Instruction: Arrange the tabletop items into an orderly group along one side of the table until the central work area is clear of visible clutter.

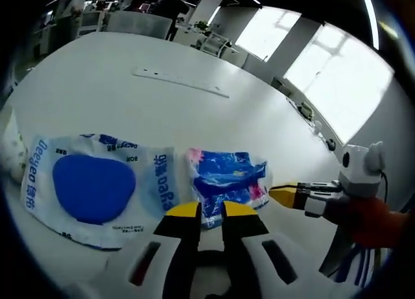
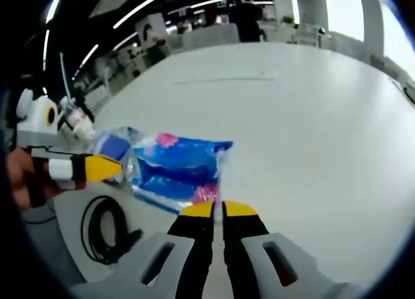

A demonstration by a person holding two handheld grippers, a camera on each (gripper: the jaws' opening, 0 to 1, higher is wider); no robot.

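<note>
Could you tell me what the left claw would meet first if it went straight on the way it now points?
Probably the blue patterned packet: it lies just beyond the left claw, whose tips already overlap its near edge, though depth is unclear.

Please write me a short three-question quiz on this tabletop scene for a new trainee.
1. True or false: the left gripper grips the edge of the blue-and-pink packet.
2. In the left gripper view, which lies beside that packet? A) a white packet with a blue oval B) a red mug C) a book
3. What lies on the table below the left gripper in the right gripper view?

Key: 1 true; 2 A; 3 a coiled black cable.
</note>
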